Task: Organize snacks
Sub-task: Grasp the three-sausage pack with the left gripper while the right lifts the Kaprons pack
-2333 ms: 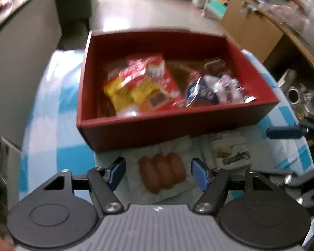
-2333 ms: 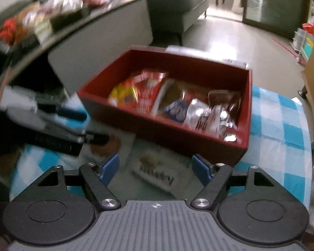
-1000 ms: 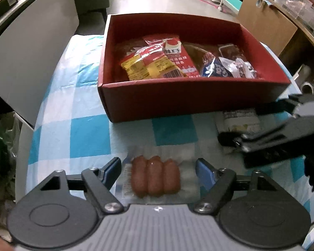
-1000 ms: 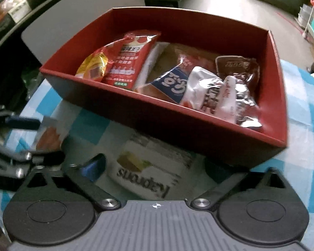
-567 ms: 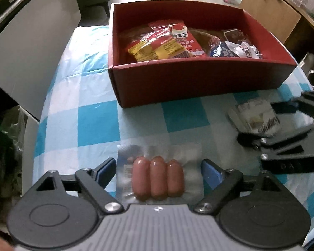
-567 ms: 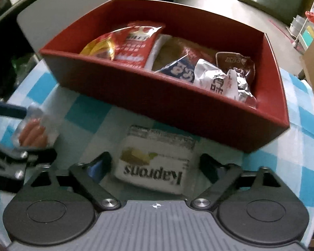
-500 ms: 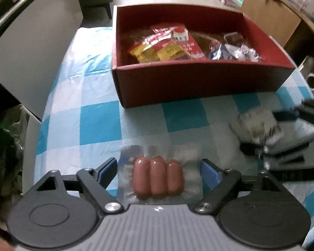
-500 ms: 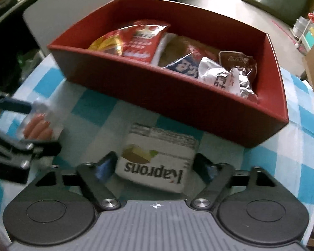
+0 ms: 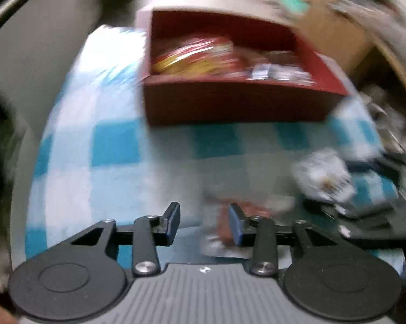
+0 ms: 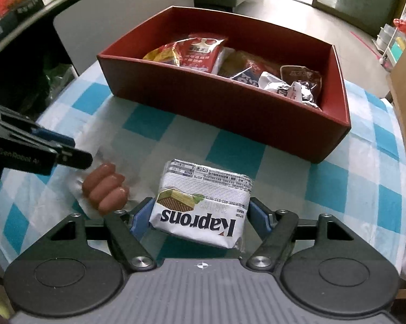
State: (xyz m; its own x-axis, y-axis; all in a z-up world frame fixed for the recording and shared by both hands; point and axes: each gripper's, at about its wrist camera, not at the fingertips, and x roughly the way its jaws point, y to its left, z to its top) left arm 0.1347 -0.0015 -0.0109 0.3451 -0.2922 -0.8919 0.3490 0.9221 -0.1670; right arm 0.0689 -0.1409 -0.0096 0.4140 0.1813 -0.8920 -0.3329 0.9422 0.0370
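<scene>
The left wrist view is smeared throughout by motion blur. The packets in the red box (image 9: 238, 105) cannot be told apart there, and no print can be read on the white pack (image 9: 323, 178) at the right. The sausage pack (image 9: 252, 210) is partly hidden behind the left gripper's (image 9: 204, 224) right finger. In the right wrist view, that gripper (image 10: 65, 151) is cut off by the left edge.

- The red box (image 10: 230, 113) is crowded with snack packets (image 10: 203, 51) along its floor; open space is left above them.
- A bare strip of checked tablecloth (image 10: 230, 151) is left between the box and the wafer pack (image 10: 203, 202).
- The left is blocked by the sausage pack (image 10: 105, 186).
</scene>
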